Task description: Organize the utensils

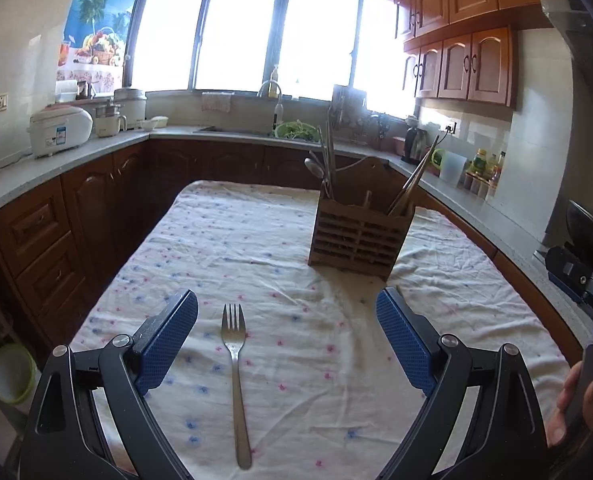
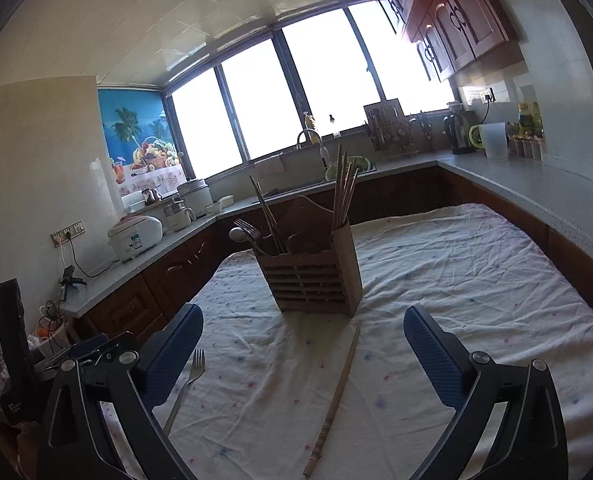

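Steel fork (image 1: 234, 376) lies loose between wide, empty left gripper (image 1: 286, 312); wooden chopstick (image 2: 334, 396) between wide, empty right gripper (image 2: 302, 332), slatted wooden holder (image 2: 310, 276) ahead.

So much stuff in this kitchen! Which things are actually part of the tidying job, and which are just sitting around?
Part of the job:
fork
chopstick
wooden utensil holder
left gripper
right gripper

Just sitting around:
rice cooker
kettle
plastic jug
tablecloth

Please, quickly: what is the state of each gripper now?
Left gripper: open, empty, above the silver metal fork.
Right gripper: open, empty, above the long wooden chopstick.
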